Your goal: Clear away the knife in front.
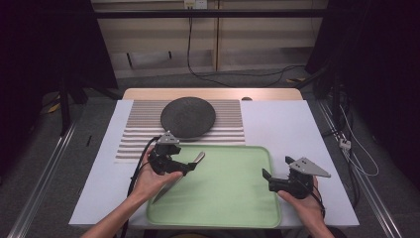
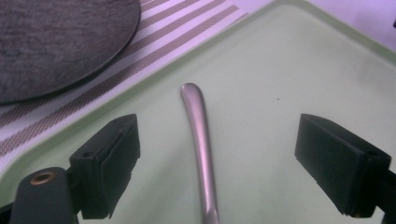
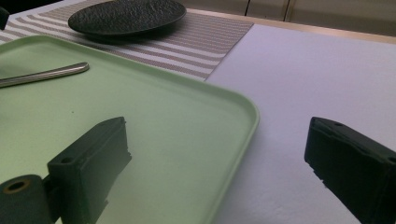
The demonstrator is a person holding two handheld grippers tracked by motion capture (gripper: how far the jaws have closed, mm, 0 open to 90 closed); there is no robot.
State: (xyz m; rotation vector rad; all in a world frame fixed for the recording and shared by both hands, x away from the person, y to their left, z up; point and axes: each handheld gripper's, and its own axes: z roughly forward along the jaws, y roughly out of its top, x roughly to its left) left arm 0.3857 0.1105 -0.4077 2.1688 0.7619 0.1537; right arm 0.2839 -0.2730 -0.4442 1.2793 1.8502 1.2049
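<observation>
Your left tongs (image 2: 212, 163) are wide open w/ the metal utensil handle (image 2: 200, 140) lying between the pads, not touching them. It rests on the green tray (image 1: 237, 198), near the striped mat (image 1: 143, 129) & dark plate (image 1: 188, 116). Your right tongs (image 3: 215, 172) gape too, holding 0. Lift off crooked & you could bump the handle, so it slides or clinks the tray rim

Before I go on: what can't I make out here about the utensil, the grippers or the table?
- Utensil: its working end is cut off by the bottom edge in the left gripper view and lies under the left gripper in the high view, so knife or spoon is unclear.
- Small dark thing at the table's far edge: too small.
</observation>
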